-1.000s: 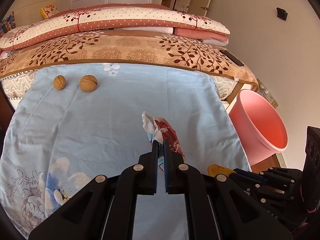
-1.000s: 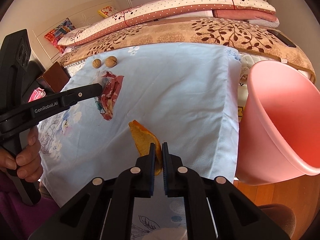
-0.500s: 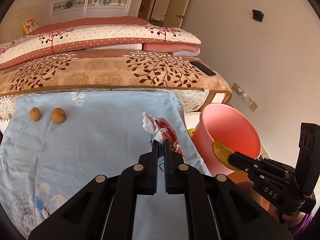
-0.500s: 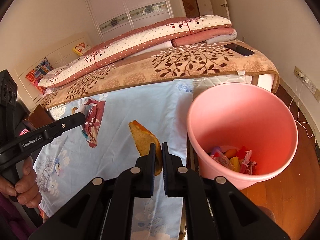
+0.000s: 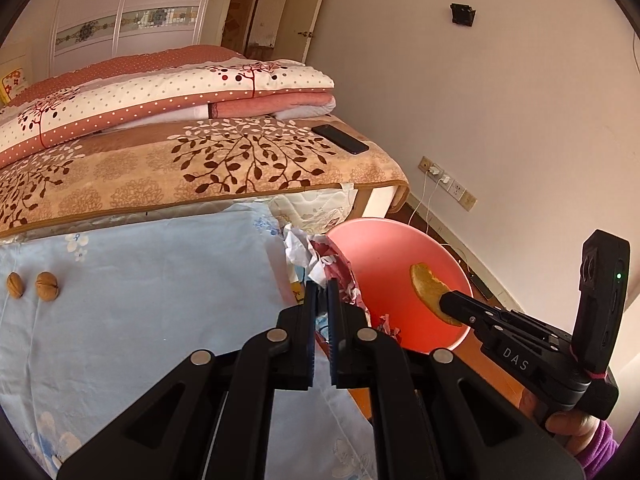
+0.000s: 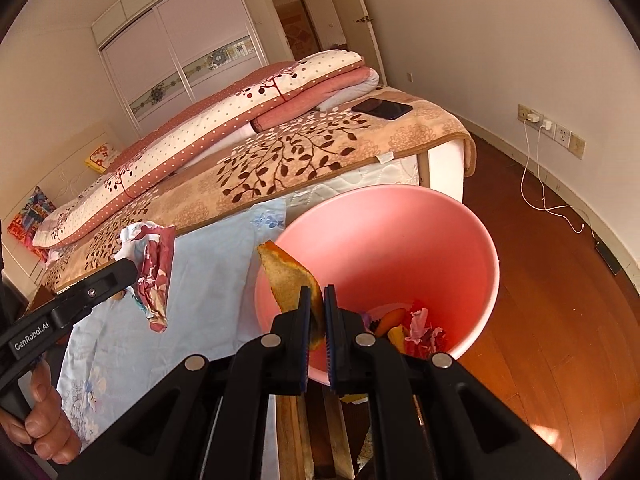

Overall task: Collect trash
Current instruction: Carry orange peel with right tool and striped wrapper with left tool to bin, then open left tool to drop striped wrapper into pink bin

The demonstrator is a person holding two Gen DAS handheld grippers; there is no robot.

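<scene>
Your right gripper (image 6: 316, 304) is clamping the orange peel (image 6: 290, 280), jaws pinched together on its lower end, and you're holding it over the near-left rim of the pink bin (image 6: 460, 240); in the left wrist view the peel (image 5: 428, 288) is hanging above the bin's (image 5: 372, 256) open mouth, not touching the wall. Your left gripper (image 5: 322, 296) is clamping the crumpled red-and-white wrapper (image 5: 316, 256), jaws nearly together on it, and you're holding it just left of the bin, over the right edge of the light blue sheet (image 5: 160, 280). From the right wrist view the wrapper (image 6: 154, 272) is dangling off the left gripper's tip (image 6: 128, 270), clear of the sheet (image 6: 208, 280). The bin is already holding mixed trash (image 6: 412, 326) at the bottom. Two walnuts (image 5: 32, 285) are sitting side by side at the far left of the sheet, well apart from both grippers. A dark phone (image 5: 340, 139) is lying on the brown leaf-print blanket (image 5: 200, 168) farther back.
</scene>
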